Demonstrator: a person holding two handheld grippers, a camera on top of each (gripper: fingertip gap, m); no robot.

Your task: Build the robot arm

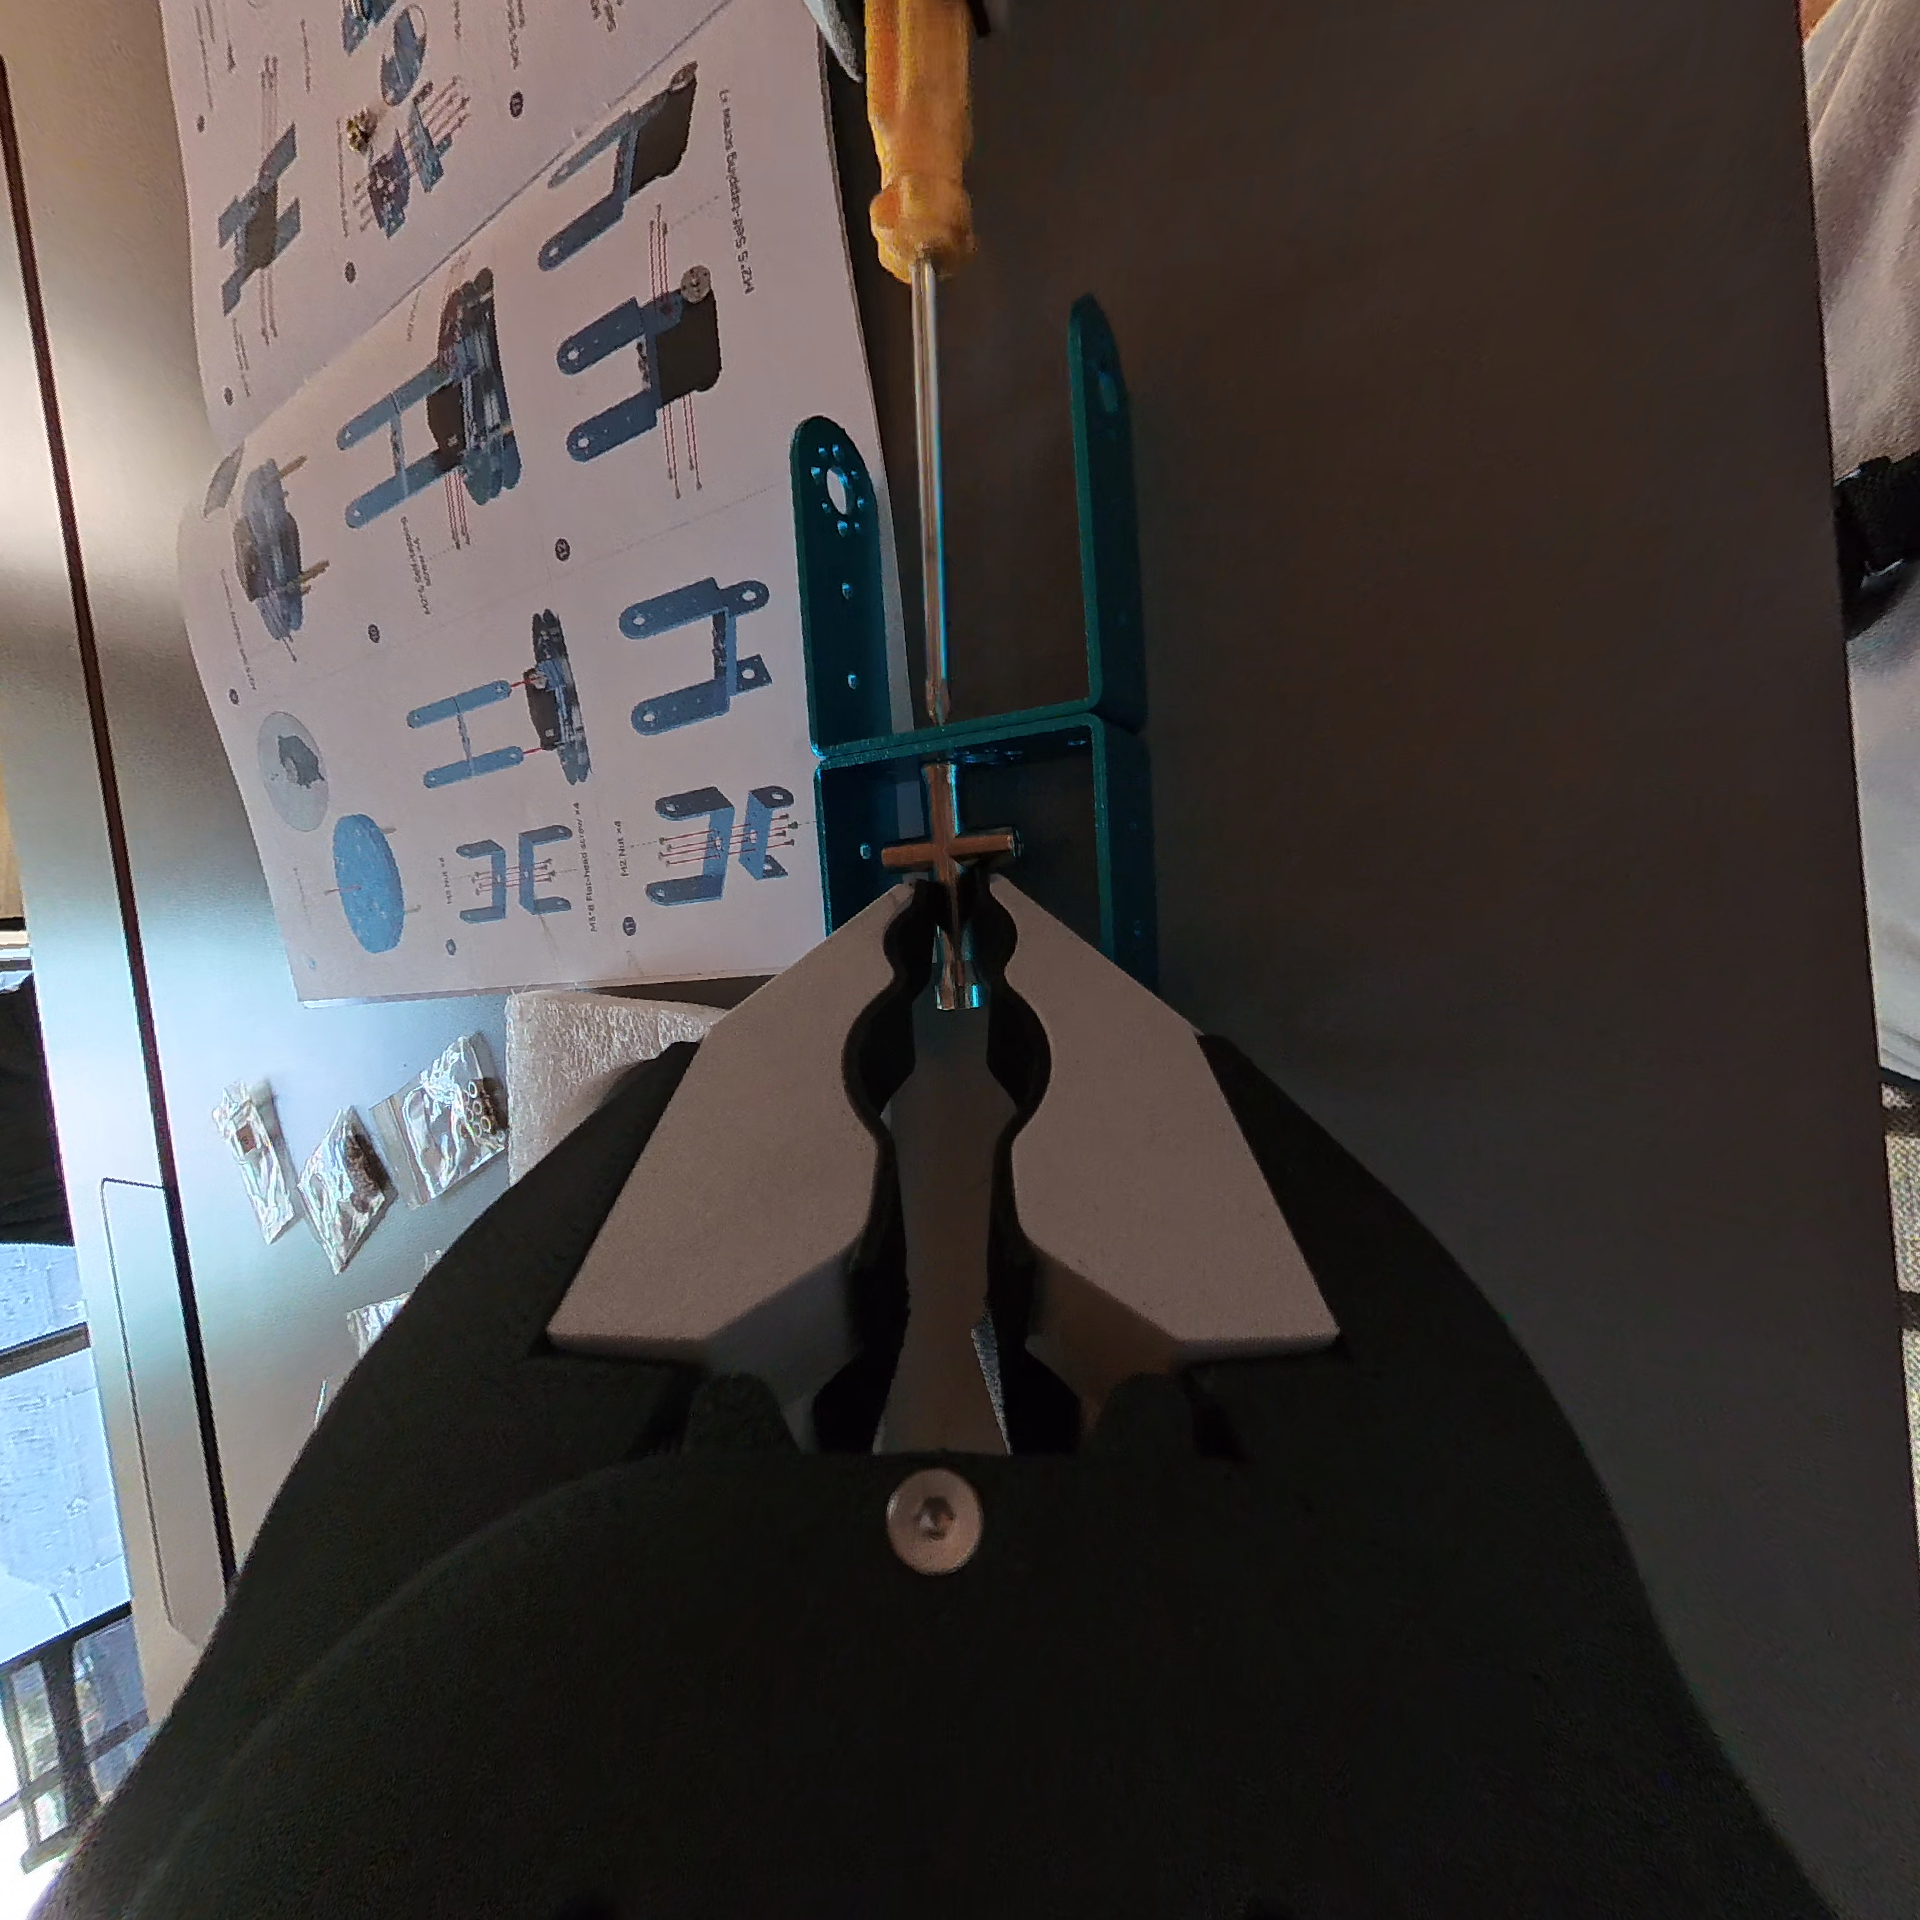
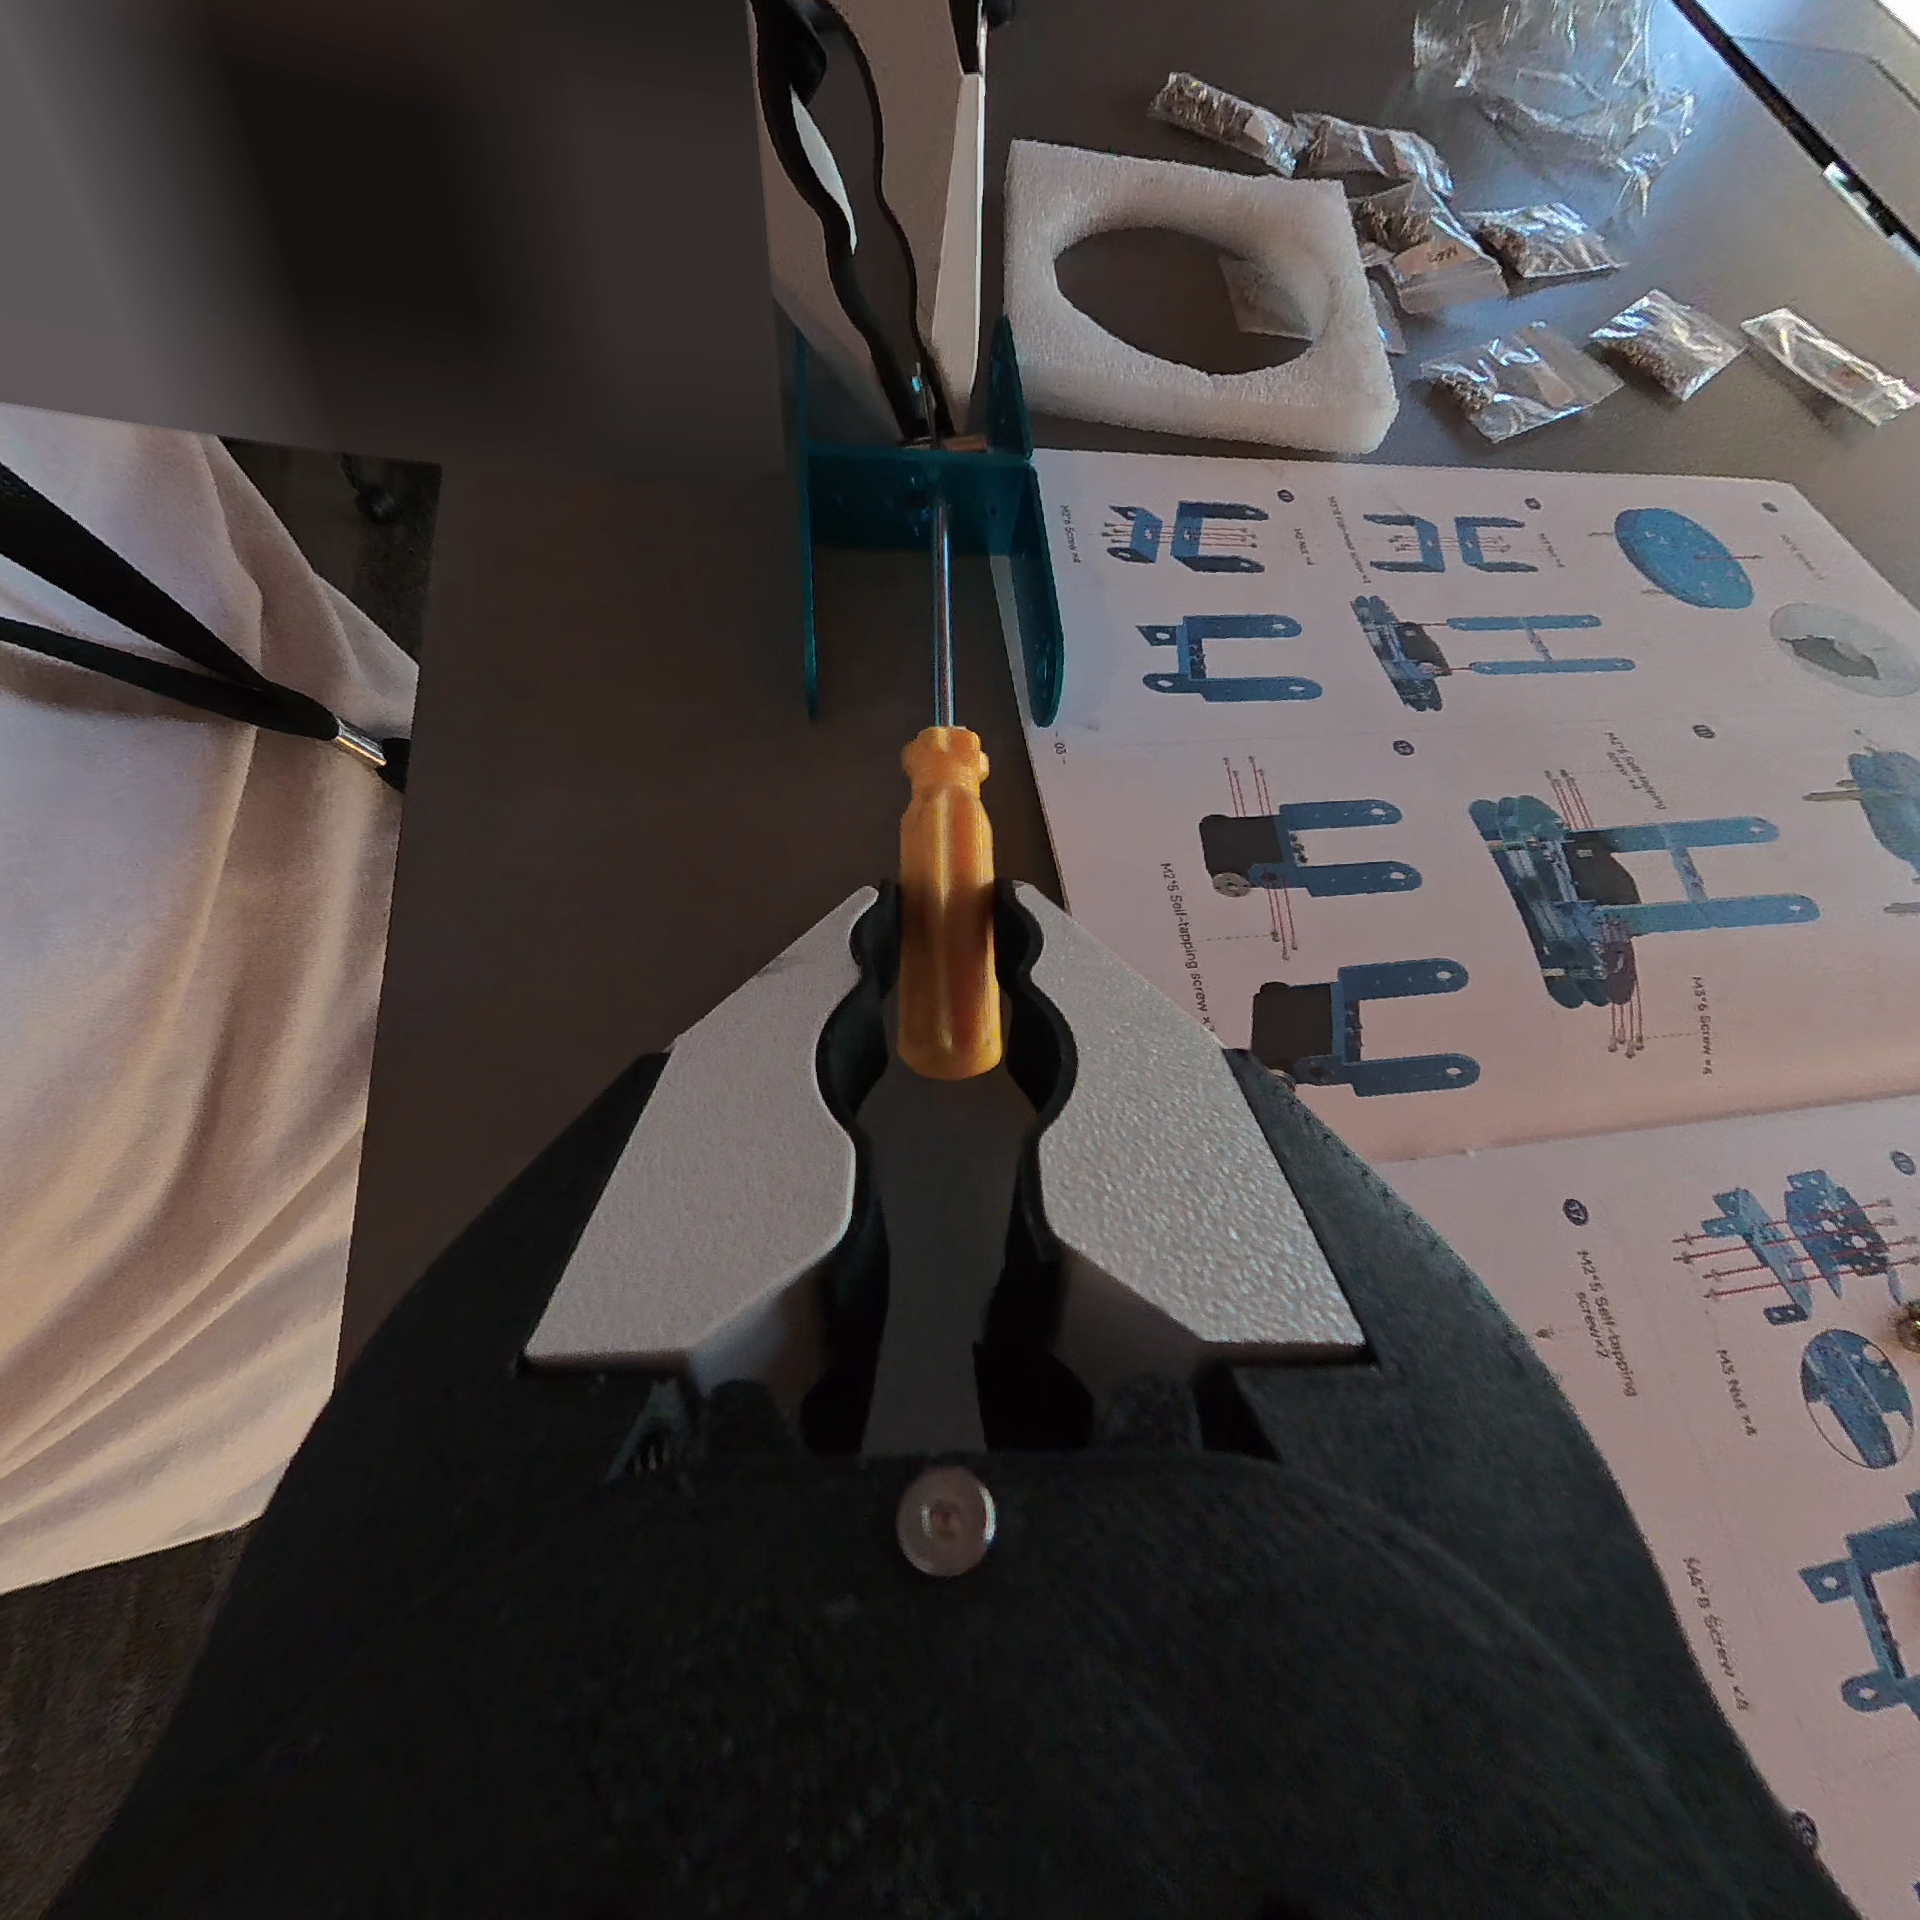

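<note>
My left gripper (image 1: 951,894) is shut on a small silver cross-shaped wrench (image 1: 948,850). The wrench's far end sits against the joined bases of two teal metal U-brackets (image 1: 977,743) standing on the dark table. My right gripper (image 2: 943,902) is shut on the yellow handle of a screwdriver (image 2: 948,914). The screwdriver shaft reaches between the long bracket's arms and its tip meets the bracket base (image 2: 914,509) from the opposite side. The screwdriver (image 1: 920,177) also shows in the left wrist view, and the left gripper (image 2: 940,416) shows behind the brackets in the right wrist view.
A white instruction sheet with blue diagrams (image 2: 1455,831) lies beside the brackets, and also shows in the left wrist view (image 1: 499,499). A white foam block with a round hole (image 2: 1195,291) and several small bags of hardware (image 2: 1507,312) lie beyond. White cloth (image 2: 156,935) is at the left. The left gripper's tips are roughly 12 centimetres from the right gripper's.
</note>
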